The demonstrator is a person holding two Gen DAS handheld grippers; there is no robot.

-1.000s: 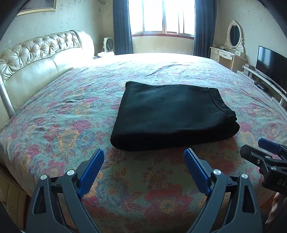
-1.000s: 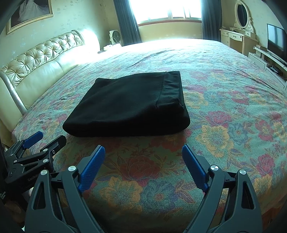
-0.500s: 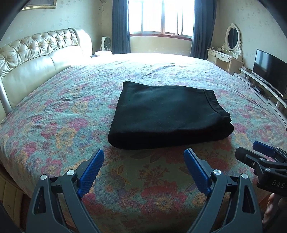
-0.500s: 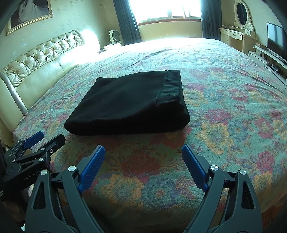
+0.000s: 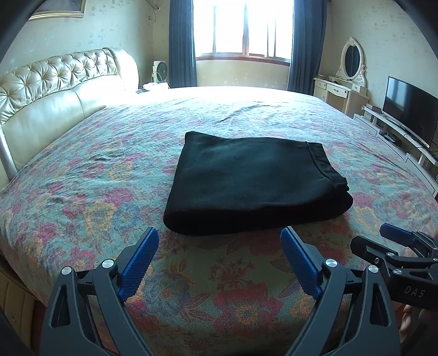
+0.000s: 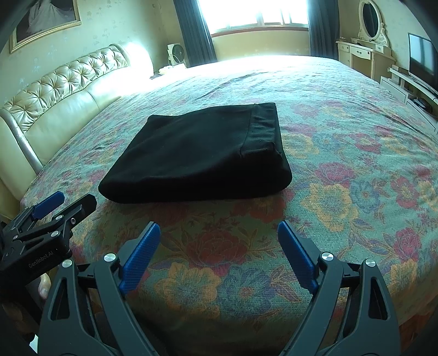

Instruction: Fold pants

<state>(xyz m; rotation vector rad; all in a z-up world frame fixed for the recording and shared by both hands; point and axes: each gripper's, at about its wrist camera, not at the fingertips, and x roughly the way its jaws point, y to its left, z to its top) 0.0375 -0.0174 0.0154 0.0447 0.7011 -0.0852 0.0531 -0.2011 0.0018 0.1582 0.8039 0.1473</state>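
Pants: black pants (image 5: 251, 183) folded into a thick rectangle, lying flat on the bedspread near the foot-side edge of the bed; waistband along the right edge, rounded fold facing the near side; same bundle in the right wrist view (image 6: 197, 156).
Bedspread: floral bedspread (image 5: 95, 191) in teal, red and yellow, covering the whole bed; slight wrinkles on the far side, otherwise smooth.
Left claw: left gripper (image 5: 219, 263) released, blue pads spread wide, nothing between them; poised above the bedspread just short of the near fold of the pants, not touching the cloth; seen from the side at the left edge of the right wrist view (image 6: 71, 202).
Right claw: right gripper (image 6: 219, 256) released, blue pads wide apart, only bedspread visible in the gap; near the pants but apart from them, off toward the near right corner of the bundle; tip visible at the right edge of the left wrist view (image 5: 377, 239).
Hand: bits of a hand (image 6: 43, 286) under the left gripper body, mostly hidden.
Headboard: cream tufted headboard (image 5: 54, 90) along the left side of the bed.
Window: bright window (image 5: 243, 27) on the far wall, between dark blue curtains (image 5: 180, 43).
Fan: small white fan (image 5: 158, 71) far left, beside the curtain.
Vanity: white dressing table with oval mirror (image 5: 351, 59) far right.
Television: dark television (image 5: 408, 109) on a low white stand at the right, well apart from the pants.
Picture: framed picture (image 6: 43, 22) on the wall above the headboard.
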